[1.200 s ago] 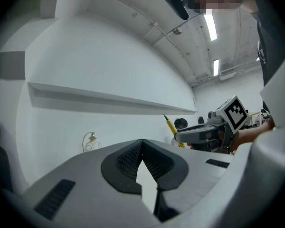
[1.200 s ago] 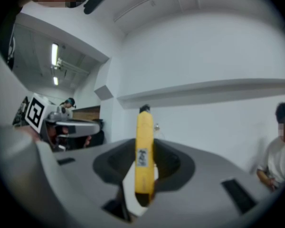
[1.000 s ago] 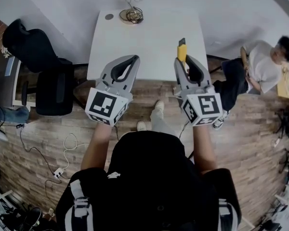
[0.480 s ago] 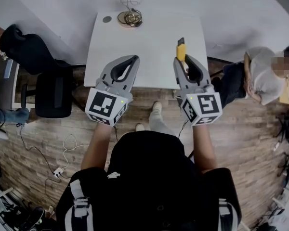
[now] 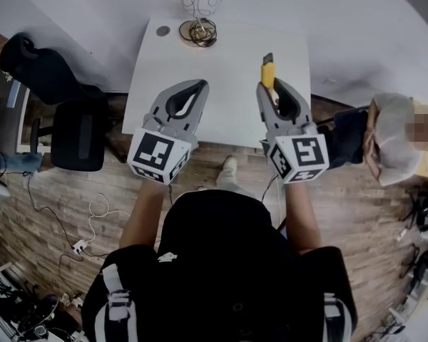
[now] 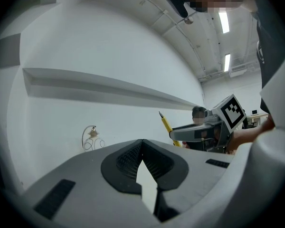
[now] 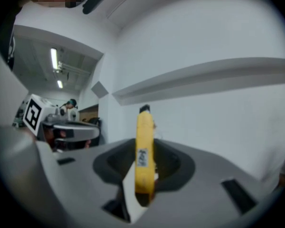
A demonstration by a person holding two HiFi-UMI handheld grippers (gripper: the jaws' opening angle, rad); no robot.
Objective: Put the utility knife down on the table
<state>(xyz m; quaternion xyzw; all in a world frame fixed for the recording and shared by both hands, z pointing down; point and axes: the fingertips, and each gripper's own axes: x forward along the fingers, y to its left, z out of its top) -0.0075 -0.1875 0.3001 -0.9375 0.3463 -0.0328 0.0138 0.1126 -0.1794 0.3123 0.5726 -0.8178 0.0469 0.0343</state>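
From the head view, my right hand-held gripper [image 5: 272,85] is clamped on the yellow utility knife [image 5: 269,75], which sticks out forward past the jaw tips with its dark end pointing away from me. It hangs in the air over the white desk [image 5: 221,70], inside the near edge and toward the right edge, not yet resting on anything. My left hand-held gripper [image 5: 197,84] is beside it over the near edge, and a wire ornament [image 5: 198,21] stands at the far edge, well apart. In the left gripper view the left jaws meet at their tips with nothing between them, and the knife shows off to the right in the other gripper. In the right gripper view the pads pinch only the rear part of the yellow handle, so most of the knife stands free beyond them. I judge that letting go from up here is the danger: the knife would drop and could skid off the right edge, where a person [image 5: 394,137] sits. With such a short hold, setting the front end down first could also swing it in the pads.
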